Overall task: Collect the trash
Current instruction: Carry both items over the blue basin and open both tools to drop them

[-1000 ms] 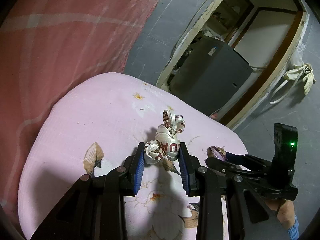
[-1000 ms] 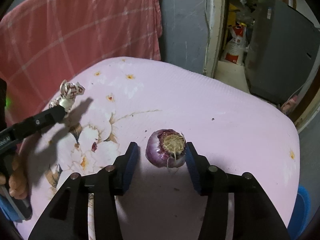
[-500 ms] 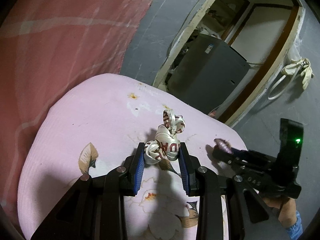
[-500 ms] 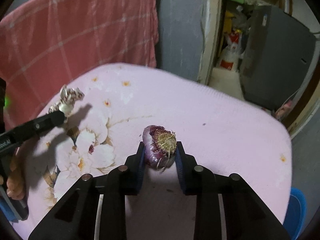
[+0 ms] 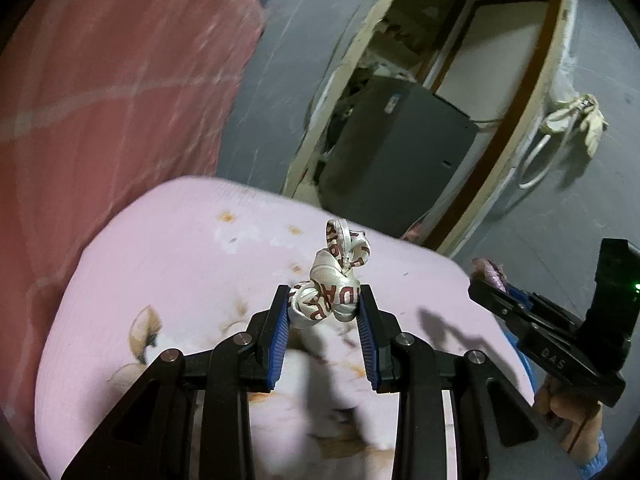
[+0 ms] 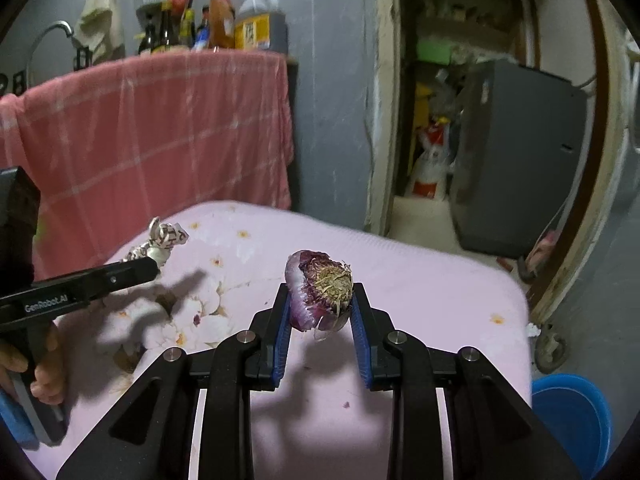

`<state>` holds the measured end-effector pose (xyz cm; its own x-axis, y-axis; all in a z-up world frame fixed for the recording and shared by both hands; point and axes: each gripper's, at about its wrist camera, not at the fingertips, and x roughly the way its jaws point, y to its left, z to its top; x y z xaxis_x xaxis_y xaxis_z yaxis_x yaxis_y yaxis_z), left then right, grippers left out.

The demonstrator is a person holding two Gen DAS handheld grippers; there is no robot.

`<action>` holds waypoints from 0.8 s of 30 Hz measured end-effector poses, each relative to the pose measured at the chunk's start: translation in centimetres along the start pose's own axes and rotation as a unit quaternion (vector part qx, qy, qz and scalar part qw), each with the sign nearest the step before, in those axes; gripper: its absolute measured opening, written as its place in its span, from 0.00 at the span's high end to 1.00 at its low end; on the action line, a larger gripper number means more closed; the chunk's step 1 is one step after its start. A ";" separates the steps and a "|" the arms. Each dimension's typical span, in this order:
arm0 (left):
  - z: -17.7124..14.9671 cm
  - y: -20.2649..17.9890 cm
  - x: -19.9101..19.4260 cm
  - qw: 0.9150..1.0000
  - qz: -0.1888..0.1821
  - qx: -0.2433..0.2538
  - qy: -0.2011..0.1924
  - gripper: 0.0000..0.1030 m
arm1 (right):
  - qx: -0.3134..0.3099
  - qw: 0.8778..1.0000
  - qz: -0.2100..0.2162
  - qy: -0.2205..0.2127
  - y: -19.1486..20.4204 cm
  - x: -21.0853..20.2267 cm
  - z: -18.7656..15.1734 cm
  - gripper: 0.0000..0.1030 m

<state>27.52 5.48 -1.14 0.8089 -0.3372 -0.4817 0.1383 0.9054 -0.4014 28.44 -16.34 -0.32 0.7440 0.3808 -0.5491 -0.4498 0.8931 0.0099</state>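
So there's a crumpled wrapper [image 5: 334, 288], whitish with dark red lettering, pinched between the fingers of the left gripper [image 5: 324, 312] and held up off the pink flowered worktop [image 5: 168, 264], toward its far left corner. The other bit of trash is a purple onion end [image 6: 320, 288] with the dried root tuft facing out, and the right gripper [image 6: 320, 308] has its fingers clamped on it, also clear of the cloth, roughly over the middle near the front edge. Both throw shadows on the flower print below. A hand [image 6: 44, 356] wraps the left gripper's handle. Behind the worktop's far edge hangs a red checked cloth [image 6: 160, 128] with bottles [image 6: 224, 20] above it, a dark grey cabinet [image 6: 516, 152] sits in the doorway, and a blue bucket [image 6: 576, 416] stands off the right edge.
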 end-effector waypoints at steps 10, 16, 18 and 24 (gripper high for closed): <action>0.7 -7.4 -0.6 0.996 -0.044 0.061 -0.051 0.73 | 0.034 0.993 -0.046 -0.103 -3.1 -8.1 0.7 0.76; 0.6 -12.9 -0.3 0.991 -0.082 0.088 -0.065 0.73 | 0.052 0.985 -0.082 -0.141 -5.1 -12.2 0.1 0.76; 0.5 -14.7 0.0 0.988 -0.096 0.096 -0.069 0.73 | 0.058 0.981 -0.100 -0.154 -6.1 -13.8 -0.4 0.76; -0.2 -19.8 1.2 0.982 -0.134 0.117 -0.064 0.73 | 0.080 0.972 -0.138 -0.175 -8.8 -17.2 -2.2 0.76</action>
<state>25.65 -12.96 6.08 0.7887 -0.5503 -0.2741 0.4718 0.8277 -0.3039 18.49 -31.31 7.17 0.9605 0.1541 -0.2318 -0.1473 0.9880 0.0467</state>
